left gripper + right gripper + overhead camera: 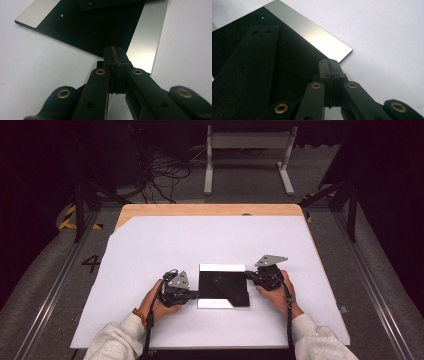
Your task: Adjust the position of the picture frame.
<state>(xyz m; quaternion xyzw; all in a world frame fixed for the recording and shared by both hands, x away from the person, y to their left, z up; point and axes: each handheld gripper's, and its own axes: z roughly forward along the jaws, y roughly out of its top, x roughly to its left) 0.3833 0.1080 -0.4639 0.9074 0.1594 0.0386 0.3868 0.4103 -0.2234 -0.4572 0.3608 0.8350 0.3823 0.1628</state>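
Black and glossy, the square plate [223, 288] is lying flat on the white sheet [150, 250] that is covering the bench [210, 209], toward the near middle of it, between the two hands. Pale, silvery strips are showing along the plate's far edge and near-left edge, where its surface is catching the light, and in the left gripper view [82, 27] and the right gripper view [294, 50] those strips are reading as bright bands beside the dark centre. A long black bar with two small holes near one end [247, 72] is appearing across the plate in the right gripper view, though whether it is a real piece or a reflection cannot be told. The left gripper [192, 294] is resting at the plate's left edge, its jaws pressed together with nothing between them; in its own view [116, 60] the closed tips are sitting right at the plate's border, and whether they are actually touching it cannot be told. The right gripper [248, 276] is sitting at the plate's far-right corner, jaws likewise together and empty, the tips [329, 68] lying just beside the corner of the bright strip. Each hand is wrapping around its gripper's body, with light grey sleeves coming in from the near edge and a cable trailing back from each gripper.
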